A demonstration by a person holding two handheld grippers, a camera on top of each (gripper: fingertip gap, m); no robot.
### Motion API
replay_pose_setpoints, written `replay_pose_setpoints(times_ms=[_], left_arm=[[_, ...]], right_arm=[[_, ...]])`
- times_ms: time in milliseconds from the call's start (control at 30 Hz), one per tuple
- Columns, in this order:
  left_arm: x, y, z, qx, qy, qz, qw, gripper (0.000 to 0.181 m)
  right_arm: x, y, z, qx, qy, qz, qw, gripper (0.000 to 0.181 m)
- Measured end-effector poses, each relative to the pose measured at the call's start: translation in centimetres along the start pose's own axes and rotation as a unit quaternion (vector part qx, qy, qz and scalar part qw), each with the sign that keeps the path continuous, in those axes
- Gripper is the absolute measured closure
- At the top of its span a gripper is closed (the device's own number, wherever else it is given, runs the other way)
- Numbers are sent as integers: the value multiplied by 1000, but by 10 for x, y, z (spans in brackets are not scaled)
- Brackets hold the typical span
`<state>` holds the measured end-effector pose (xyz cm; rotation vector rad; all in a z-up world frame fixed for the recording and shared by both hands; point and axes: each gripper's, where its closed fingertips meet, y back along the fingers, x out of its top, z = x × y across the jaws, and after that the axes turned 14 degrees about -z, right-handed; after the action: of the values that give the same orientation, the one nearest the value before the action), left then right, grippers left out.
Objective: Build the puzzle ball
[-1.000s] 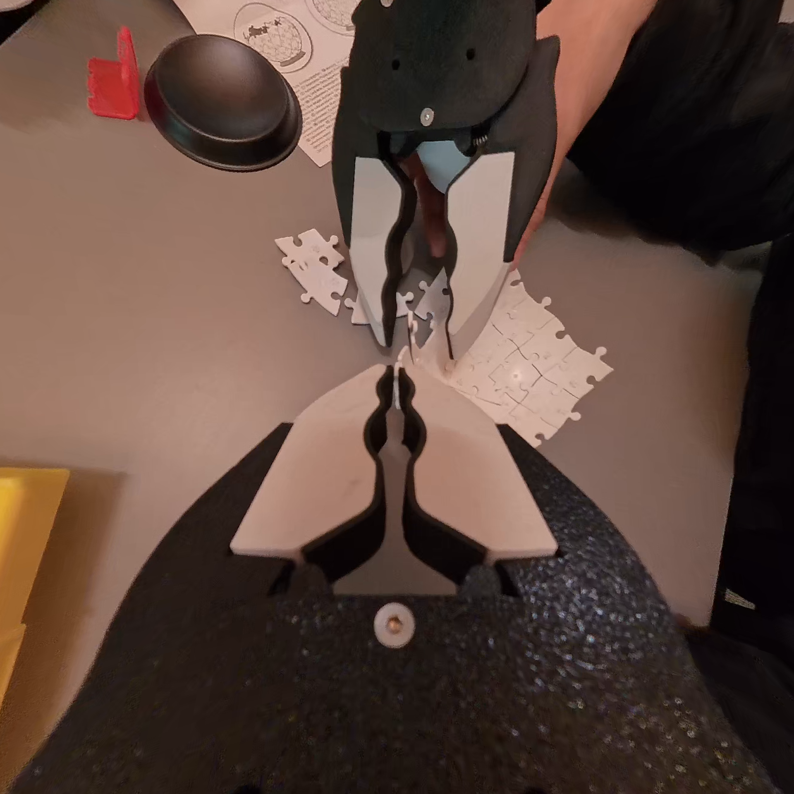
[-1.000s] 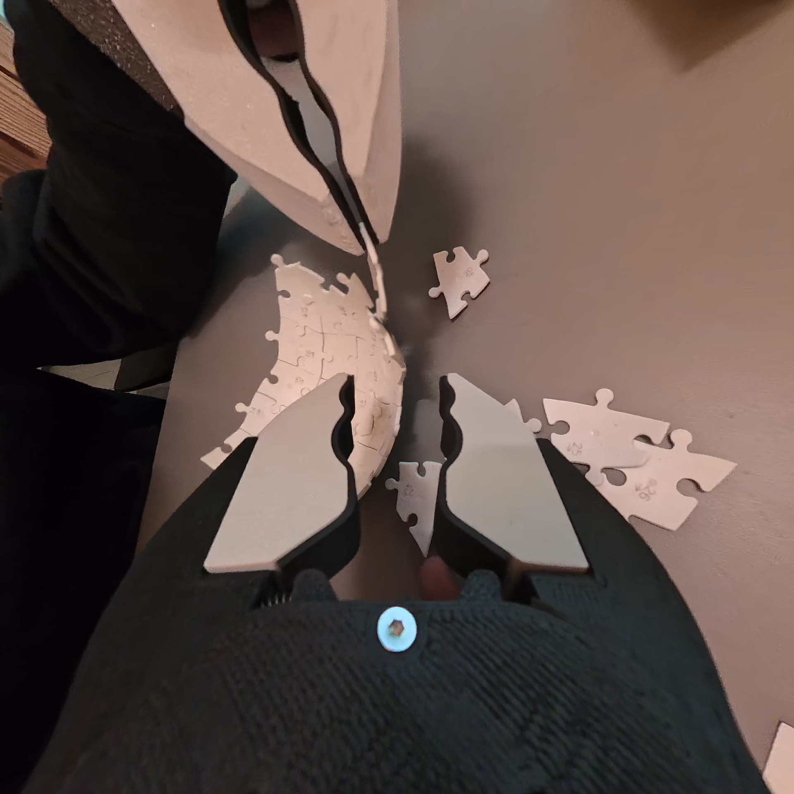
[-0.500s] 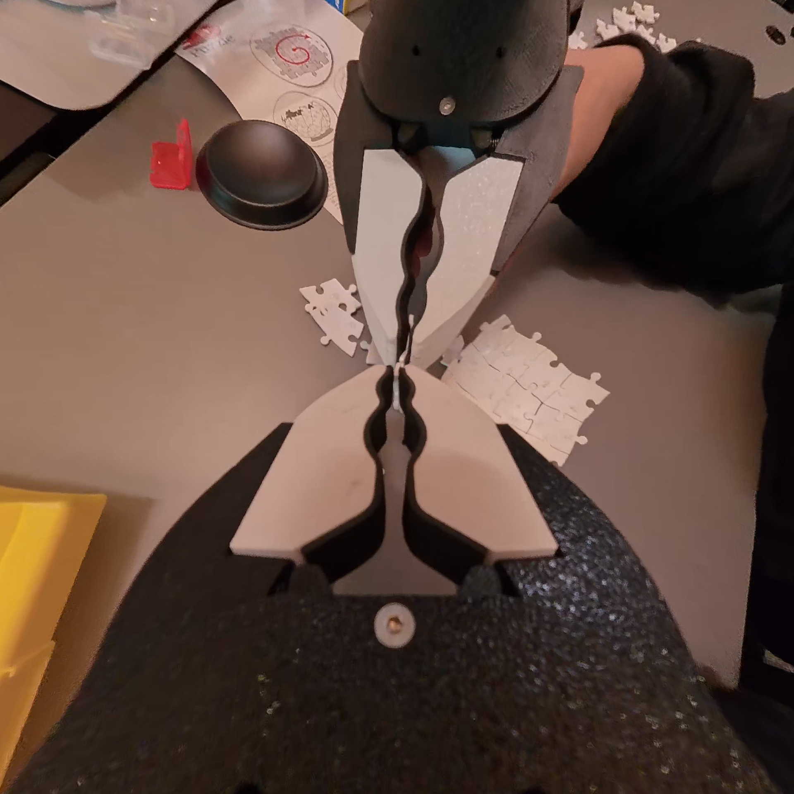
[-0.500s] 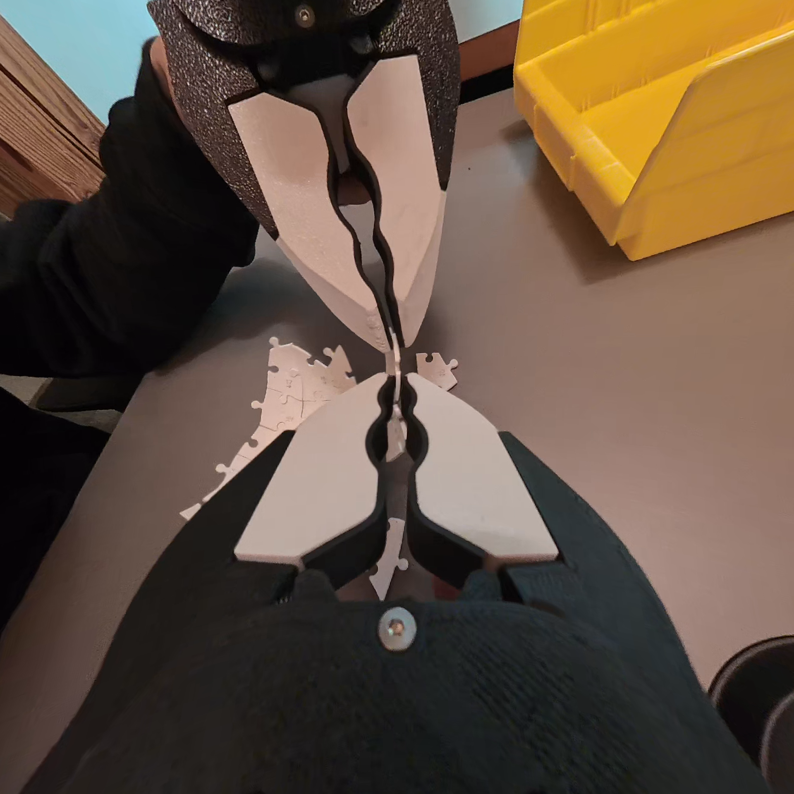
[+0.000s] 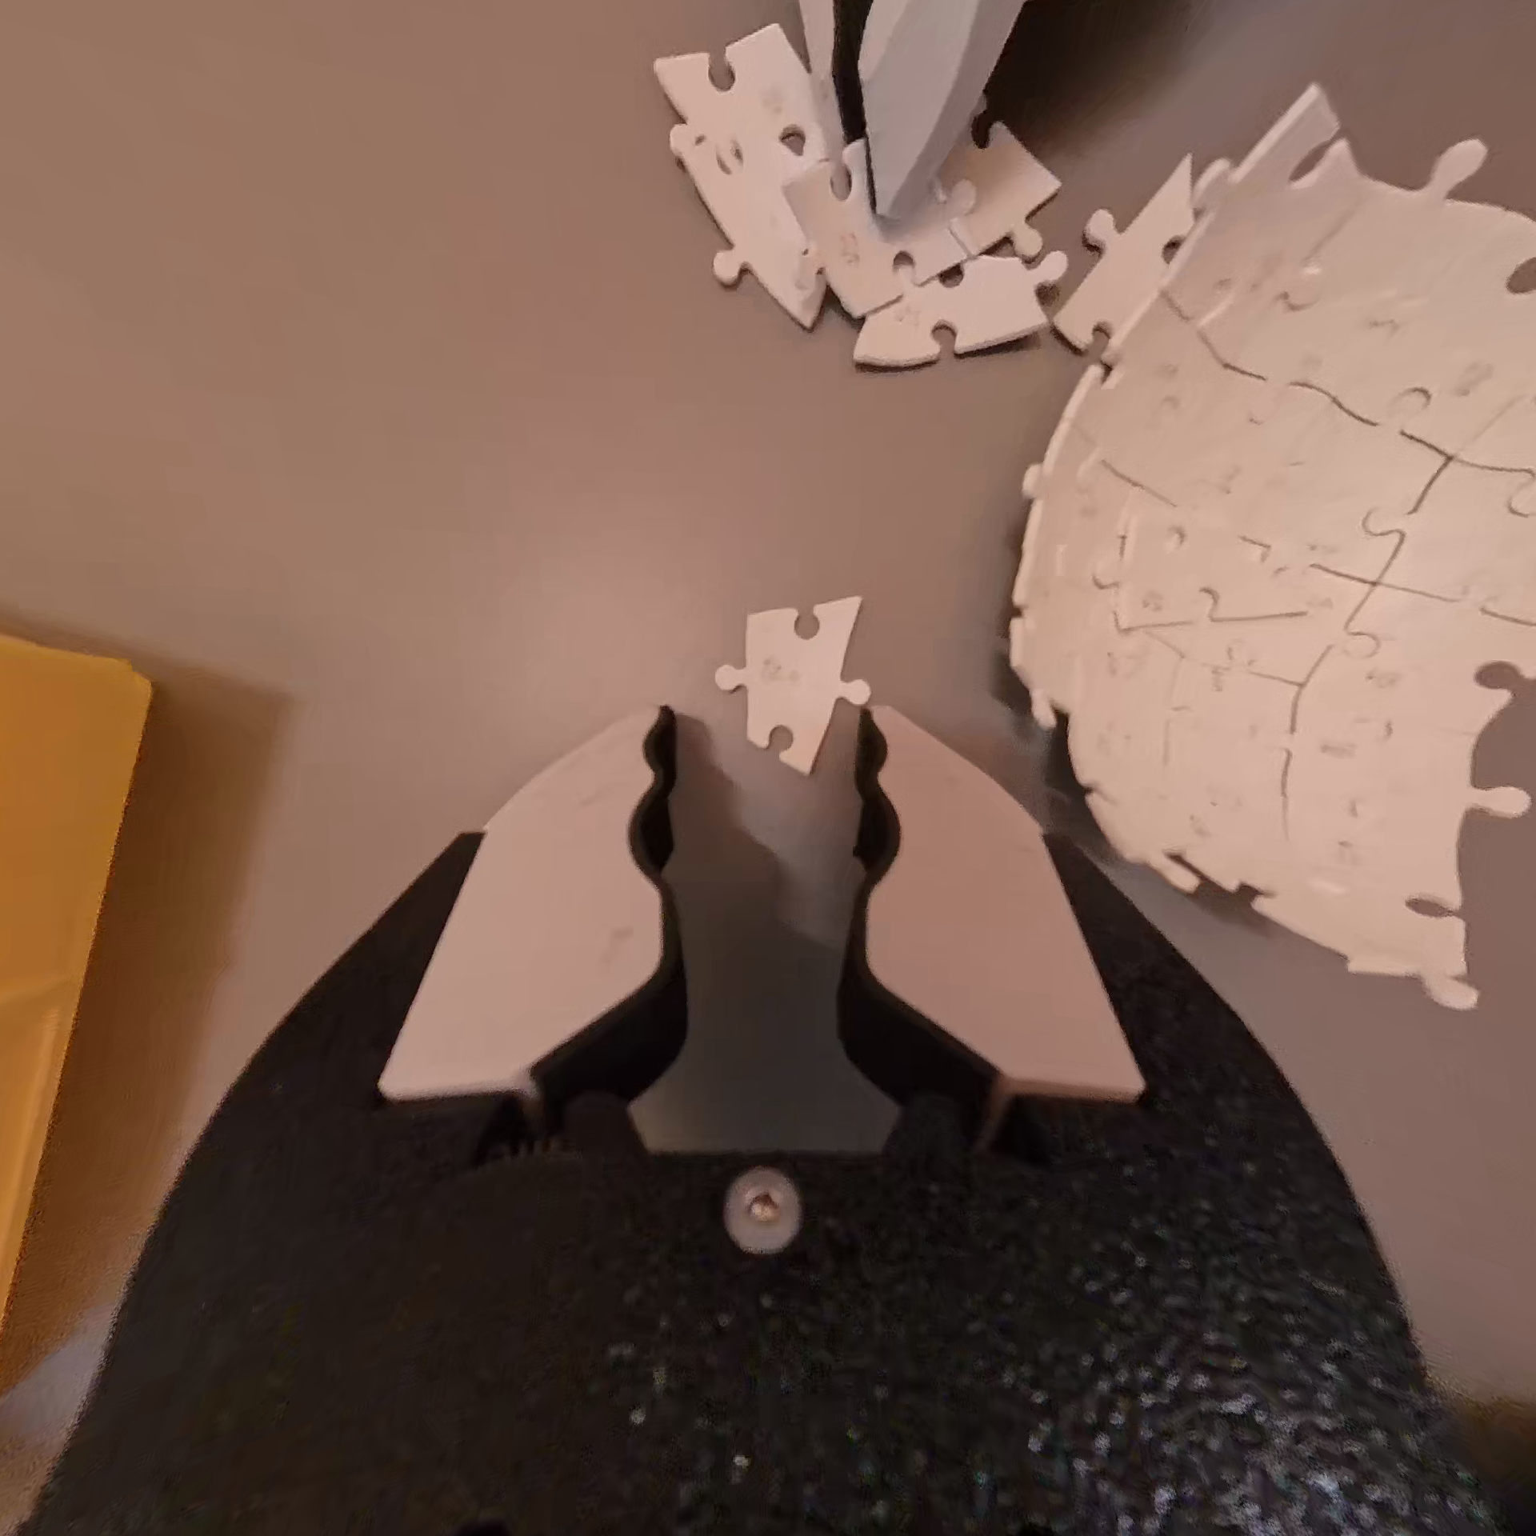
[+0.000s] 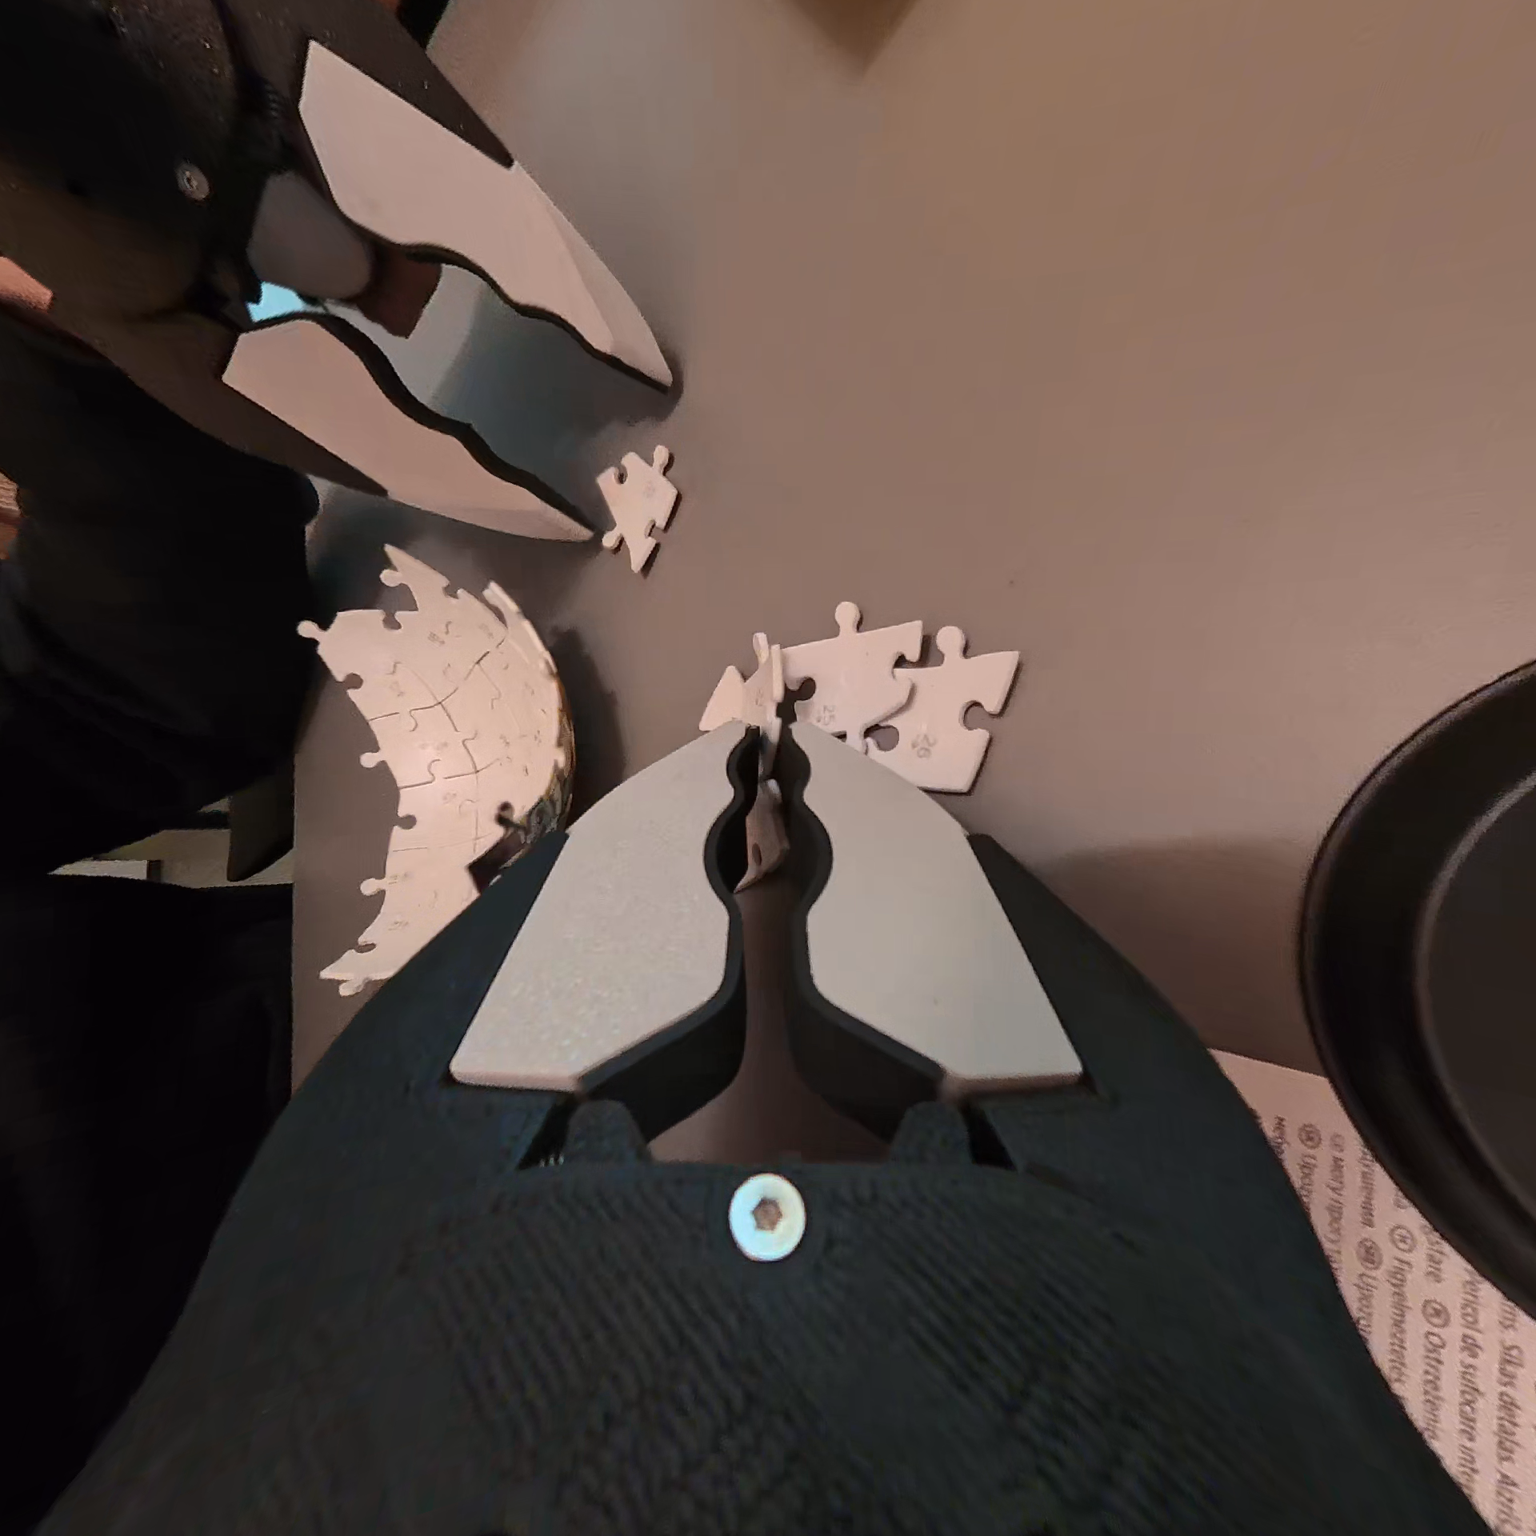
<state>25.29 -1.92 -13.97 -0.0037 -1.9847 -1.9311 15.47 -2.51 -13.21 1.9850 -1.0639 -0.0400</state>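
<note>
- Your left tongs are standing wide apart over the grey bench, holding nothing.
- A single white puzzle piece is lying flat on the bench just beyond their tips, nearer the right-hand finger; whether it touches that finger you cannot tell.
- To the right of that piece, the curved part-built shell of the puzzle ball is resting on the bench, its joined pieces showing their white backs.
- A yellow bin edge is showing at the left border of the left wrist view.
- Farther off, a small heap of loose pieces is lying overlapped, and the tip of your right tongs is coming down onto it.
- Your right tongs are squeezed almost together, pinching one white piece edge-on between the tips.
- Just behind that pinched piece, two linked flat pieces are lying on the bench.
- A black round base is sitting at the right edge of the right wrist view, on top of a printed paper sheet.
</note>
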Motion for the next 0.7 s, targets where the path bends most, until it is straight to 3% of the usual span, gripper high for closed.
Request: replay_pose_setpoints(times_ms=[100, 200, 333, 400, 433, 567, 700], left_arm=[[2, -3, 1, -3, 9, 0, 1000, 162], [2, -3, 0, -2, 21, 3, 1000, 164], [-1, -2, 3, 0, 17, 14, 1000, 165], [-4, 0, 1, 6, 21, 18, 1000, 166], [-5, 3, 0, 10, 21, 20, 1000, 178], [4, 34, 2, 47, 1, 46, 998, 181], [-7, 34, 4, 68, -22, -22, 997, 181]], right_arm=[[1, 0, 0, 4, 2, 5, 1000, 177], [2, 1, -2, 10, 16, 9, 1000, 176], [4, 10, -6, -2, 30, 17, 999, 134], [5, 18, -5, -22, 38, 24, 999, 123], [5, 21, -5, -29, 40, 27, 998, 123], [18, 33, -13, -85, 75, 47, 992, 126], [25, 21, -39, -100, 151, 22, 983, 126]])
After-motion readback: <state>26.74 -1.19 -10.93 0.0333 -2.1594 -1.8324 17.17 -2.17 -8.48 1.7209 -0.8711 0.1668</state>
